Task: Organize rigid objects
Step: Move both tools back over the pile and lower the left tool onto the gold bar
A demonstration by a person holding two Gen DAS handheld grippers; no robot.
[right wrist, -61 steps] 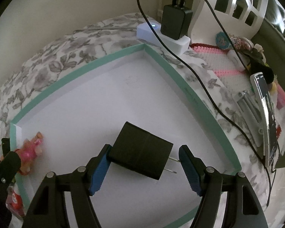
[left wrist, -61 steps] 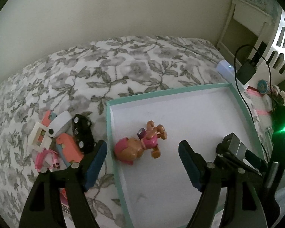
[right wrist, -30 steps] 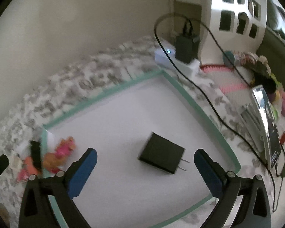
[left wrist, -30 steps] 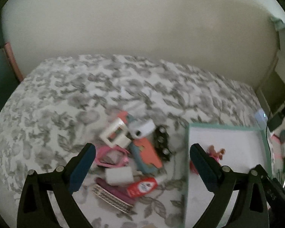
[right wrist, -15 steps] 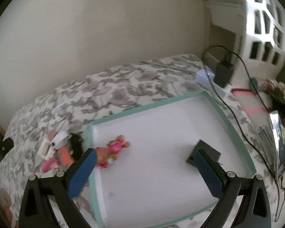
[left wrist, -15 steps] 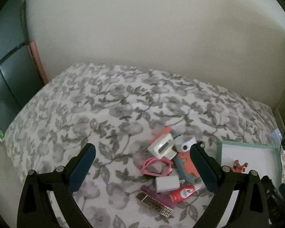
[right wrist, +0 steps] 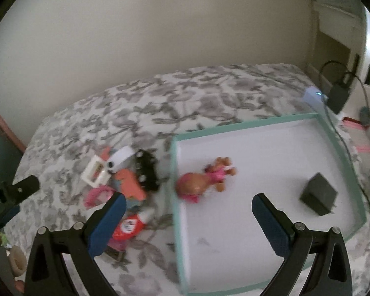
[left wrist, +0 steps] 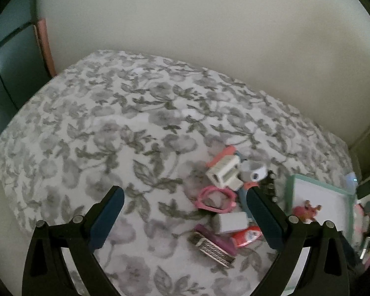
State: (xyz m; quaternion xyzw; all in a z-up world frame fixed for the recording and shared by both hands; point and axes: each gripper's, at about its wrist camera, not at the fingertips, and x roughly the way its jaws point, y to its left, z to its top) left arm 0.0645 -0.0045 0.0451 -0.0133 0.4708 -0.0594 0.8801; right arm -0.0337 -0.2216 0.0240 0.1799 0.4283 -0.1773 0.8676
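A teal-rimmed white tray [right wrist: 338, 145] lies on the floral bed. In it are a pink toy dog [right wrist: 204, 180] and a black charger plug [right wrist: 318, 194]. Left of the tray is a pile: black toy car [right wrist: 146, 170], white frame block [right wrist: 95, 174], orange piece [right wrist: 129, 183], pink ring [left wrist: 215, 198], red tube [left wrist: 246, 238], white block [left wrist: 230, 222], purple comb [left wrist: 213, 245]. My left gripper [left wrist: 185, 219] is open and empty, high above the bed left of the pile. My right gripper [right wrist: 188, 222] is open and empty above the tray's left edge.
A white power strip with a black adapter [right wrist: 338, 96] and cable sits at the bed's far right corner. A wall runs behind the bed. The left gripper's tip [right wrist: 19, 188] shows at the right wrist view's left edge. The tray's corner [left wrist: 320, 199] shows in the left wrist view.
The right gripper let go of the black plug in the tray and pulled back and up. The left gripper rose and swung left from the tray to over the pile.
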